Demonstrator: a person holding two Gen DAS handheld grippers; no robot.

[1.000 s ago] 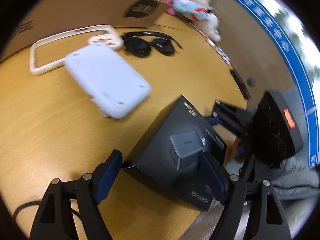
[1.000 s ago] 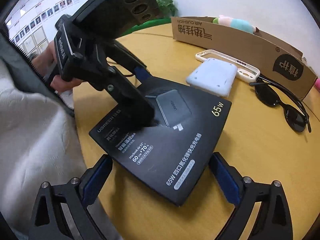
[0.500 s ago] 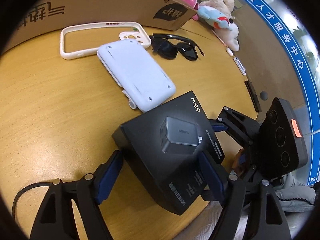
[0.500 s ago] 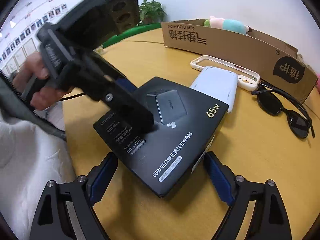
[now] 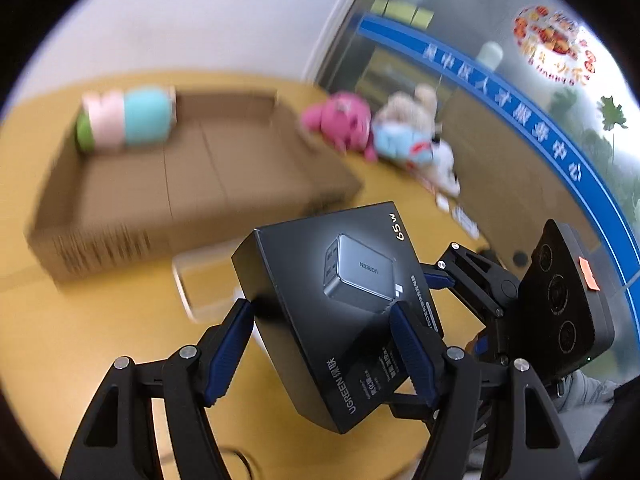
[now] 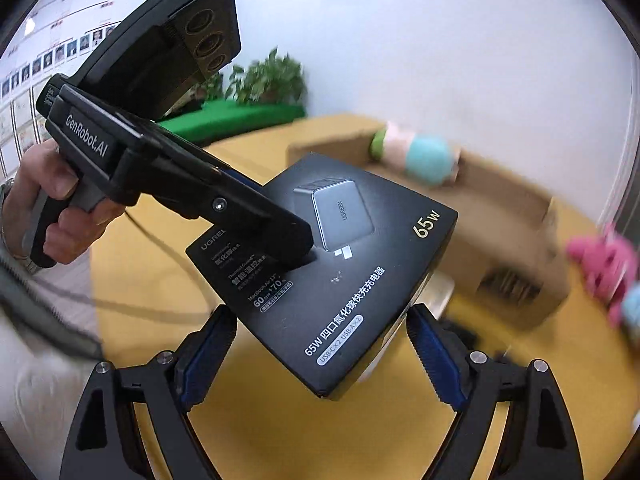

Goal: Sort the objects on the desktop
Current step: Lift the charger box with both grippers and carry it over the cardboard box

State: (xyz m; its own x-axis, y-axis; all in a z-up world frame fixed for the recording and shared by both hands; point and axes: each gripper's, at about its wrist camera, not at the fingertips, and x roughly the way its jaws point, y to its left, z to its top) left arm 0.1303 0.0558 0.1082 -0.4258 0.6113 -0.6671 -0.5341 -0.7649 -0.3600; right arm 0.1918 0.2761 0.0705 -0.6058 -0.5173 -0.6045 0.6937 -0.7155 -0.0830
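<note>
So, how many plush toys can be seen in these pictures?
3, maybe more hidden: a pastel plush toy in the cardboard box, a pink plush toy beside that box, a beige and blue plush toy beside the pink one.

Charger box (image 5: 320,300) before cardboard box (image 5: 192,184)

Both grippers — left gripper (image 5: 320,356), right gripper (image 6: 320,360) — are black, with blue finger pads, silver screws, "GenRobot.AI" lettering; bare-skinned hand (image 6: 52,208).
</note>
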